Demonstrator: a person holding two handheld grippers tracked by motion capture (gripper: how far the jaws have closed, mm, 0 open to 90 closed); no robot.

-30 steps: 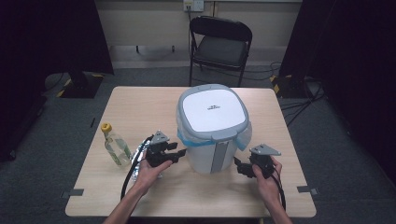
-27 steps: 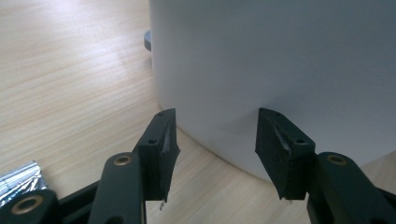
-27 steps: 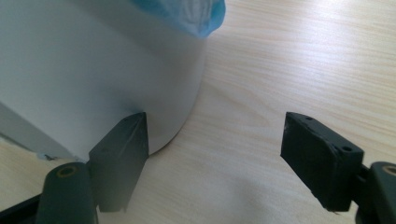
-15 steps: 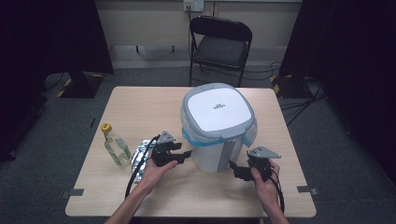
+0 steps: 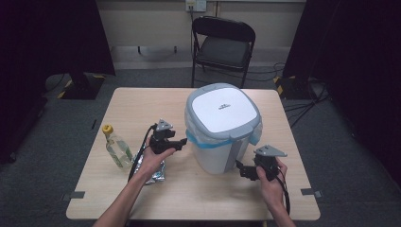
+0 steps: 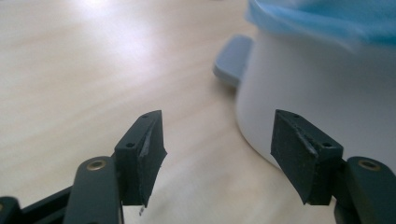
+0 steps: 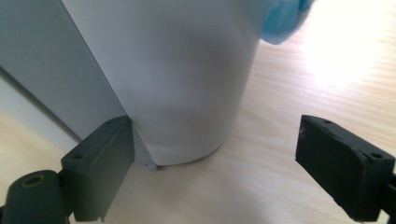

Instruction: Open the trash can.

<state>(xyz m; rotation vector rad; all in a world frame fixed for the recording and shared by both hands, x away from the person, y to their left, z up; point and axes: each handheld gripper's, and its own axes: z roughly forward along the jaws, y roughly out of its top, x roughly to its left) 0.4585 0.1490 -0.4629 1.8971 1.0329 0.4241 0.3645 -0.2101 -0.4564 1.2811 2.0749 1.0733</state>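
A white pedal bin (image 5: 221, 142) with a grey lid (image 5: 222, 108) and a blue liner (image 5: 208, 143) stands mid-table. My left gripper (image 5: 183, 142) is at its left side, open. In the left gripper view its jaws (image 6: 219, 135) have just been opening and hold nothing; the bin wall (image 6: 322, 84) and grey pedal (image 6: 233, 59) lie ahead to the right. My right gripper (image 5: 239, 169) is low at the bin's front right, open. Its jaws (image 7: 215, 144) have just been opening too, with the bin's base (image 7: 177, 74) ahead of them and the pads off it.
A clear bottle with a yellow cap (image 5: 116, 144) stands at the table's left. A crumpled foil bag (image 5: 152, 170) lies under the left forearm. A black folding chair (image 5: 222, 45) stands behind the wooden table (image 5: 142, 104). Cables trail from both grippers.
The left gripper has shifted a little away from the person along the bin's left side. Both pairs of jaws stand wider. The right hand has hardly moved.
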